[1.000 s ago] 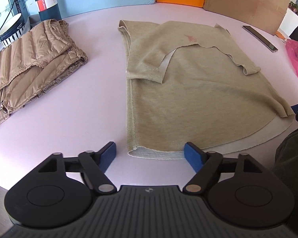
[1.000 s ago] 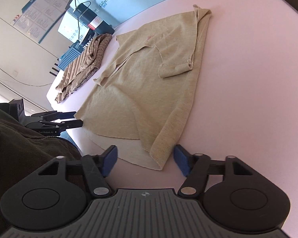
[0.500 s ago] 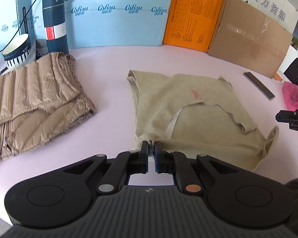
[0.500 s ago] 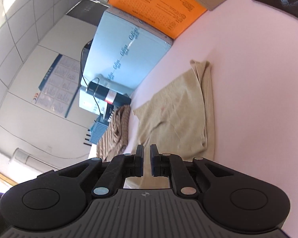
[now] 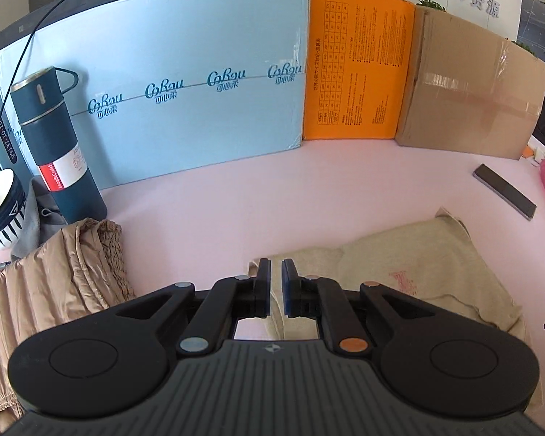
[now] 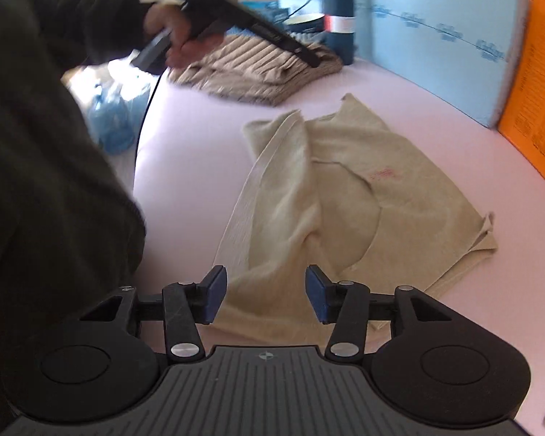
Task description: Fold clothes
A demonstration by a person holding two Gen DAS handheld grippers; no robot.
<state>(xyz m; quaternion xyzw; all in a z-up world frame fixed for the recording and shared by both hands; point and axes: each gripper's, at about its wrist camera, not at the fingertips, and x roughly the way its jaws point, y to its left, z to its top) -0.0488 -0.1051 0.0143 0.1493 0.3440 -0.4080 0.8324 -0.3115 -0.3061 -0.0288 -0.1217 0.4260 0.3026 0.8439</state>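
Note:
The beige shirt [image 6: 345,196] lies folded over on the pink table [image 6: 200,116], rumpled along its left side, with a small red print facing up. In the left wrist view the shirt [image 5: 418,265] sits below and to the right of my left gripper [image 5: 276,281]. That gripper's fingers are almost touching and no cloth hangs from them. From the right wrist view, a hand holds the left gripper [image 6: 314,61] raised over the tan jacket. My right gripper [image 6: 265,290] is open, hovering above the shirt's near edge with nothing in it.
A tan quilted jacket [image 5: 47,290] lies at the left beside a dark thermos [image 5: 54,145] and a striped bowl [image 5: 0,210]. A blue board [image 5: 185,83], orange board [image 5: 356,65] and cardboard box [image 5: 468,91] wall the back. A dark flat slab [image 5: 505,190] lies at the right.
Both grippers took the hem and carried it toward the collar, doubling the shirt over. The right gripper has since opened and let go. The left gripper has risen off the shirt.

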